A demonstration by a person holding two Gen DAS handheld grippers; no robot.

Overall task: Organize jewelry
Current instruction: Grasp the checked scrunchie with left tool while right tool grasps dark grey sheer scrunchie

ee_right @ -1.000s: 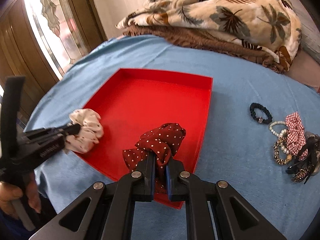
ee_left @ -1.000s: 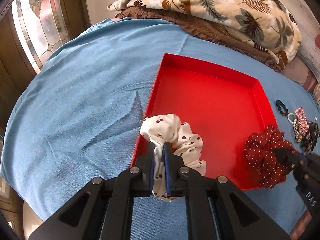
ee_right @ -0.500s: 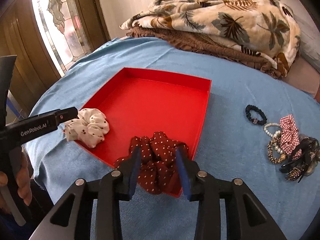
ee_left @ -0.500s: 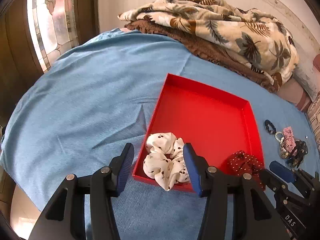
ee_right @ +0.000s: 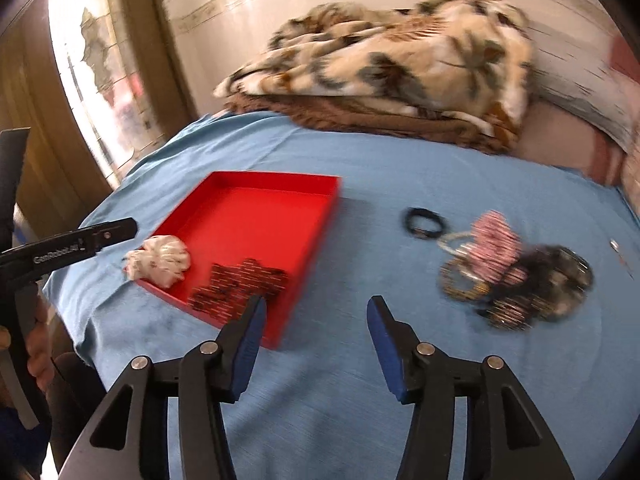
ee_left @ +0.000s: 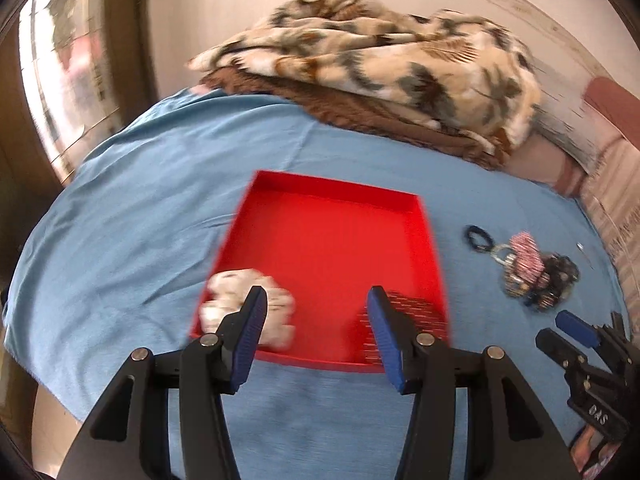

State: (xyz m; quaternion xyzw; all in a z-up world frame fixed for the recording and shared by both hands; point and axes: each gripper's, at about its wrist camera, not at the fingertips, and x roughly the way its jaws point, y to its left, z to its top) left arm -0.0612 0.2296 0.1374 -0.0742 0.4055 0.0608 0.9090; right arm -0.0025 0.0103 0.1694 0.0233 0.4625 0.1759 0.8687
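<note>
A red tray (ee_left: 336, 196) (ee_right: 276, 184) lies on the blue cloth. A white cherry-print scrunchie (ee_left: 276, 308) (ee_right: 160, 262) sits in its near left corner and a dark red dotted scrunchie (ee_left: 416, 312) (ee_right: 240, 286) in its near right corner. My left gripper (ee_left: 316, 332) is open and empty, held back from the tray's near edge. My right gripper (ee_right: 316, 330) is open and empty over the cloth right of the tray. A pile of jewelry (ee_left: 536, 276) (ee_right: 516, 280) with a checked scrunchie (ee_right: 494, 240) and a black hair tie (ee_left: 478, 238) (ee_right: 424, 224) lies to the right.
Folded leaf-print and brown blankets (ee_left: 380, 68) (ee_right: 384, 76) are stacked at the back of the bed. A stained-glass door (ee_left: 64, 80) stands at the left. The right gripper shows at the lower right of the left wrist view (ee_left: 576, 336).
Both grippers opened and let go of their scrunchies, which now lie in the tray. Both pulled back, and the right gripper swung right toward the jewelry pile.
</note>
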